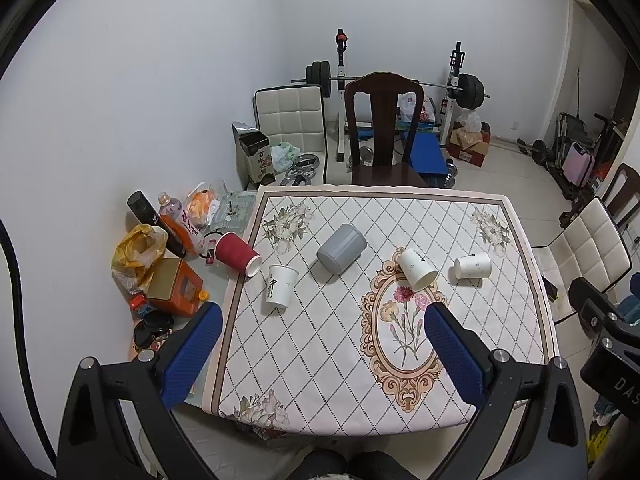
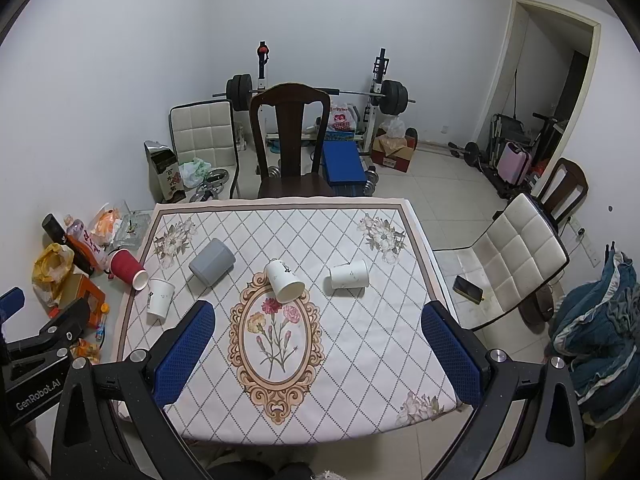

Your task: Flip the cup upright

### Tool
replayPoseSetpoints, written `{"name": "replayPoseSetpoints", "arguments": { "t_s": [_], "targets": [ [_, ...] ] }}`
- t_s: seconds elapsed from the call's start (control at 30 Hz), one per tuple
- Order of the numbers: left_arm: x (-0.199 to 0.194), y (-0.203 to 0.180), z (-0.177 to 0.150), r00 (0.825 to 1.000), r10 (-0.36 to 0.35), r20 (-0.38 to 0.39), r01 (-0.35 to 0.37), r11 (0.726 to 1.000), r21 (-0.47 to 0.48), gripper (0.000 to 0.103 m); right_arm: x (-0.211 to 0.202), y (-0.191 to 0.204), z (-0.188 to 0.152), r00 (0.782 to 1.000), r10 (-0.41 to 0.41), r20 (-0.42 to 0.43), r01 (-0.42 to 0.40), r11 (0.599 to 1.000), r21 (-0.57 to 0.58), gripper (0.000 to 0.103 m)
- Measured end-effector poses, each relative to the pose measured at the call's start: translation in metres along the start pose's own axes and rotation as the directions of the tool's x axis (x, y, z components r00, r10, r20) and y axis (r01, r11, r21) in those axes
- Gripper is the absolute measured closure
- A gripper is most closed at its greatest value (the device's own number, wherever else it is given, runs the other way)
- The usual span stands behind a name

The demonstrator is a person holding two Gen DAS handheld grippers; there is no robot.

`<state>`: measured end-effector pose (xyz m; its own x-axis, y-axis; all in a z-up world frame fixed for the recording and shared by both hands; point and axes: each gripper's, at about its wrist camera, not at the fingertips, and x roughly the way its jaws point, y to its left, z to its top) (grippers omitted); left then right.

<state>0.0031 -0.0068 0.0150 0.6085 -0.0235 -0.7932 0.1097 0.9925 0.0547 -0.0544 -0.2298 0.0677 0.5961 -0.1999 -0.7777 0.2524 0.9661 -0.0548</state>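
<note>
1. Five cups lie across the middle band of the surface (image 2: 360, 360), which is covered by a cream cloth with a diamond grid and a floral oval.
2. In the right wrist view, from frame left to right: a red ribbed paper cup (image 2: 127, 267) on its side at the cloth's left edge, a white paper cup with dark markings (image 2: 160, 298) that seems to stand upright, a grey plastic tumbler (image 2: 212, 262) tipped over, a white paper cup (image 2: 283, 280) lying at the top of the oval, and another white paper cup (image 2: 349, 274) on its side further right.
3. The left hand-held gripper (image 1: 322, 330) is spread wide and holds nothing; it hangs over the lower left of the cloth.
4. The right hand-held gripper (image 2: 318, 330) is likewise spread and empty, low in the frame, well short of the cups.
5. The paper cups are probably light, thin-walled and easily crushed, so a gentle pinch across the mid-wall seems wise; the grey tumbler looks stiffer and smoother, likely to roll.
6. The cups sit well apart, leaving room to approach. The red cup at the edge could roll off toward the clutter (image 2: 60, 276) beside it.
</note>
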Motion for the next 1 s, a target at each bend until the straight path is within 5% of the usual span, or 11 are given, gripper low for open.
{"name": "replayPoseSetpoints", "arguments": {
  "t_s": [1.0],
  "targets": [
    [0.001,-0.001,-0.005,1.0,-0.009,0.008,0.009,1.0,0.001,0.0,-0.003,0.003,0.006,1.0,-0.007,0.001,0.007,1.0,0.002,0.0]
  ]
}}
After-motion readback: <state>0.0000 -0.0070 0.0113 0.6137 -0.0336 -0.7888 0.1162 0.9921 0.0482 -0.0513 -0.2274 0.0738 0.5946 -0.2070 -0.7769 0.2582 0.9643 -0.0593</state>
